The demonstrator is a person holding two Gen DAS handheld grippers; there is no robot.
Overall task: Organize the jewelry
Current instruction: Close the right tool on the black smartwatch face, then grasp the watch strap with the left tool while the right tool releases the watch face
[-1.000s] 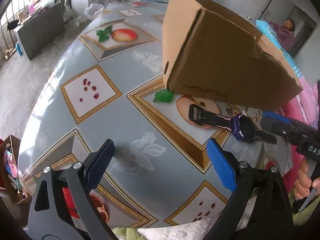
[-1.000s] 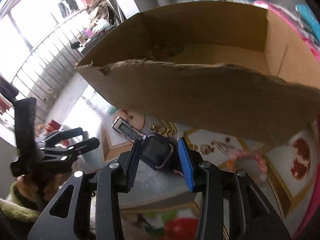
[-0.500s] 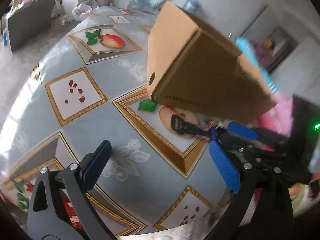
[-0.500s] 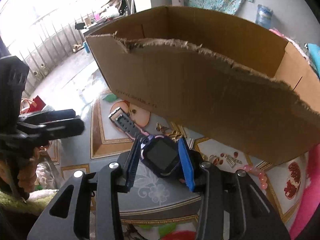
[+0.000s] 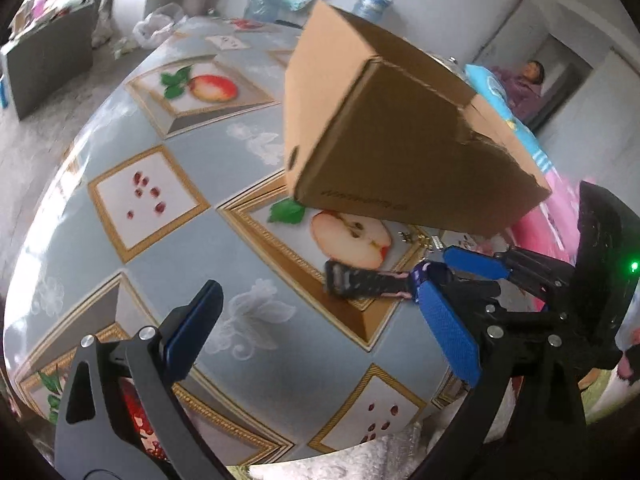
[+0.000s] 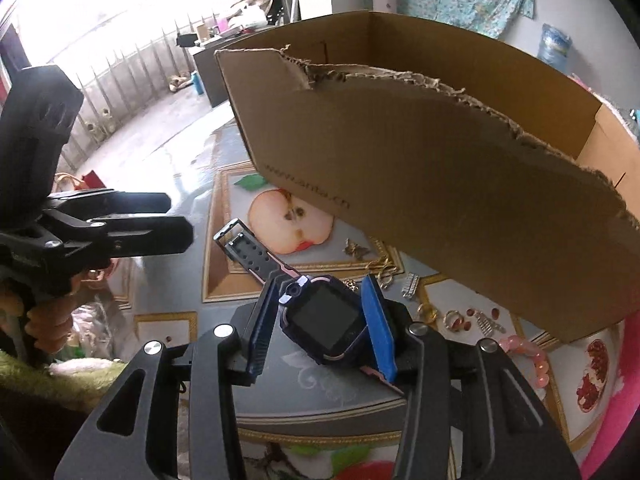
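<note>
My right gripper [image 6: 320, 320] is shut on a dark purple smartwatch [image 6: 326, 322] and holds it just above the table, in front of the brown cardboard box [image 6: 440, 184]. The watch's black strap [image 6: 252, 254] sticks out forward. The watch [image 5: 372, 282] and right gripper [image 5: 460, 276] also show in the left wrist view. My left gripper [image 5: 324, 332] is open and empty over the table. Small gold and silver jewelry pieces [image 6: 384, 270] and a pink bead bracelet [image 6: 528, 354] lie by the box's front wall.
The table has a grey-blue fruit-print cloth [image 5: 160, 200]. The box [image 5: 400, 140] stands at the table's right side. The left gripper [image 6: 100, 232] shows at the left in the right wrist view. A person [image 5: 524, 84] is in a far doorway.
My right gripper has drawn back from the box and risen a little with the watch in it. The left wrist view has turned so the right gripper sits closer in.
</note>
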